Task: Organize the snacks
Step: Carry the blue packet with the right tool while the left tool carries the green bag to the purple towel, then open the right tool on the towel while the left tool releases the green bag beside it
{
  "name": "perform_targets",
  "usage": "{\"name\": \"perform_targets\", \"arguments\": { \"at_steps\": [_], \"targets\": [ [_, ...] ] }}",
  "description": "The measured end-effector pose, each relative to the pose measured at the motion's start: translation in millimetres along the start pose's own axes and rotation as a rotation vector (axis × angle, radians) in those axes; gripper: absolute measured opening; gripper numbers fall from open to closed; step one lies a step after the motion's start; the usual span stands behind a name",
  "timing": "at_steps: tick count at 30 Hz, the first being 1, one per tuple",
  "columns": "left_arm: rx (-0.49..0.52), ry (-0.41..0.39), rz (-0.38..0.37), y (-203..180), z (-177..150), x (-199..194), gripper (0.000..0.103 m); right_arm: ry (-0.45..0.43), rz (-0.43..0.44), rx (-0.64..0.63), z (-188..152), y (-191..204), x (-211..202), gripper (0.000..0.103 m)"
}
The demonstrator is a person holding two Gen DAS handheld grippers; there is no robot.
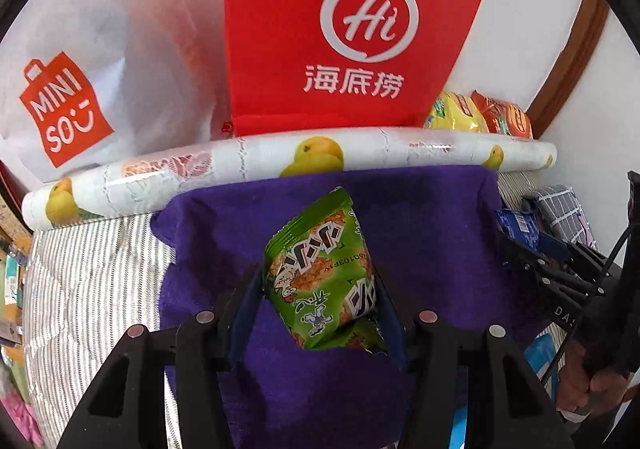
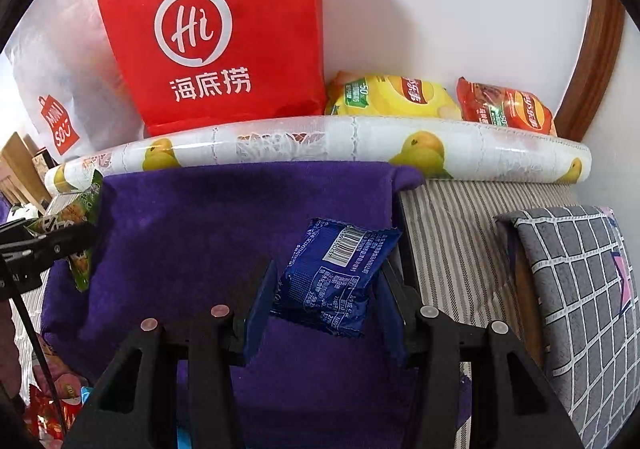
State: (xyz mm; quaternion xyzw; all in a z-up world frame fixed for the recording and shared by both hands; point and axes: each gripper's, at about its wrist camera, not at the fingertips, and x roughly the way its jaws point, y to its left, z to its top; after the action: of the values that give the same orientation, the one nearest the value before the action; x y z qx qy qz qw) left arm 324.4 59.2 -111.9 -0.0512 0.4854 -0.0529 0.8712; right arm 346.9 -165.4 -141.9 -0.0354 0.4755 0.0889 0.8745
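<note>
My left gripper [image 1: 320, 301] is shut on a green snack packet [image 1: 324, 273], held over a purple towel [image 1: 420, 233]. In the right wrist view that green packet [image 2: 82, 217] and the left gripper [image 2: 64, 239] show at the left edge. My right gripper [image 2: 324, 293] is shut on a blue snack packet [image 2: 332, 277], barcode side up, above the purple towel [image 2: 200, 233]. The left wrist view shows the blue packet [image 1: 518, 227] at its right side, with the right gripper [image 1: 532, 253] shut on it.
A red bag [image 2: 224, 29] and a white Miniso bag [image 2: 56, 97] stand against the wall behind a fruit-print roll [image 2: 320, 145]. Yellow [image 2: 392, 97] and red [image 2: 508, 109] chip bags lie at the back right. A grey checked cushion [image 2: 580, 289] sits right, loose snacks [image 2: 52, 409] lower left.
</note>
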Motion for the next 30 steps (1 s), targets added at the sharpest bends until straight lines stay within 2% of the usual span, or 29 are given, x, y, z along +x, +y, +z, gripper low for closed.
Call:
{"name": "perform_targets", "arguments": {
  "at_steps": [5,20,30],
  "targets": [
    [-0.004,0.031,-0.013,-1,-2,9,0.052,0.018,-0.046,-0.002,0,0,6,0.049],
    [-0.011,0.079,-0.024,-1,-6,19,0.052,0.082,-0.1,-0.031,-4,4,18,0.049],
    [0.0,0.09,-0.02,-7,-7,25,0.053,0.09,-0.103,-0.037,-4,3,20,0.05]
  ]
}}
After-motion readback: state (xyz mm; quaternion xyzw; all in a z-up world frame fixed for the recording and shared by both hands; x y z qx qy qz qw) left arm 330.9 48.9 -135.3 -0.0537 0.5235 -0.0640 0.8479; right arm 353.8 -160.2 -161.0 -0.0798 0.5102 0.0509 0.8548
